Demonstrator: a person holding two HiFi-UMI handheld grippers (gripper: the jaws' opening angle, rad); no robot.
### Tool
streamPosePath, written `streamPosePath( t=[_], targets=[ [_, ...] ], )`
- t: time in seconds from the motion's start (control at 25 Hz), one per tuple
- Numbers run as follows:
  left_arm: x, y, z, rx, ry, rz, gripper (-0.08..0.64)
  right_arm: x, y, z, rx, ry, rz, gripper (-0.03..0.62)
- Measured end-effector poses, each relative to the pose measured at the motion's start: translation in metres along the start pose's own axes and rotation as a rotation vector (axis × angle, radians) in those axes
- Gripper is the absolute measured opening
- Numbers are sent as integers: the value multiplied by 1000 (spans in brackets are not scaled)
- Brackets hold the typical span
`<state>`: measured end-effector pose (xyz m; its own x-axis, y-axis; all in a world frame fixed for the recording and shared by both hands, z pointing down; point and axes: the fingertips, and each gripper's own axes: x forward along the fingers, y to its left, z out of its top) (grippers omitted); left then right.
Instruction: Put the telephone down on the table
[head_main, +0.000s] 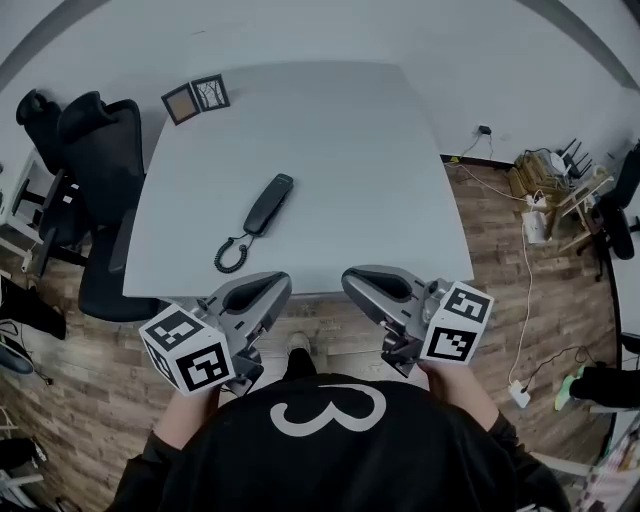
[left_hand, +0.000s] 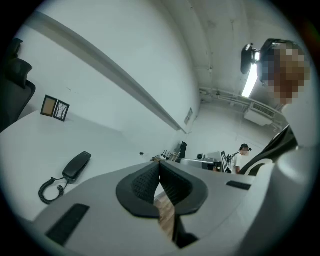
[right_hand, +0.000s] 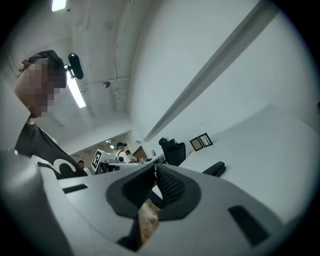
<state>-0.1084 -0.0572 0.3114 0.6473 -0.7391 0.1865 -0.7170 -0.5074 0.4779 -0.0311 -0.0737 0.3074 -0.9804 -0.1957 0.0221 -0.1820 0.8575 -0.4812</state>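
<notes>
A black telephone handset (head_main: 268, 205) lies flat on the grey table (head_main: 330, 130), left of centre, with its coiled cord (head_main: 230, 256) curling toward the near edge. It also shows in the left gripper view as the handset (left_hand: 76, 166) and in the right gripper view as the handset (right_hand: 214, 169). My left gripper (head_main: 285, 285) hovers just off the table's near edge, apart from the phone, jaws shut with nothing between them (left_hand: 159, 165). My right gripper (head_main: 348, 280) is held beside it, also off the edge, tips together and empty (right_hand: 154, 167).
Two small picture frames (head_main: 196, 98) stand at the table's far left corner. Black office chairs (head_main: 100, 190) crowd the table's left side. Cables and boxes (head_main: 535, 195) lie on the wooden floor at the right. A person stands far off (left_hand: 244, 155).
</notes>
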Motion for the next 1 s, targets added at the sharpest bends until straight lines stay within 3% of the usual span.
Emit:
streamPosePath(
  t=[0.48,1.0],
  targets=[
    [-16,-49,-43,-5,-1,-28,12,-33,45,-43,25,26,11,9],
    [-6,-74,-70,49,59,-29,12,-64,46,-61,46,34,-55,9]
  ],
)
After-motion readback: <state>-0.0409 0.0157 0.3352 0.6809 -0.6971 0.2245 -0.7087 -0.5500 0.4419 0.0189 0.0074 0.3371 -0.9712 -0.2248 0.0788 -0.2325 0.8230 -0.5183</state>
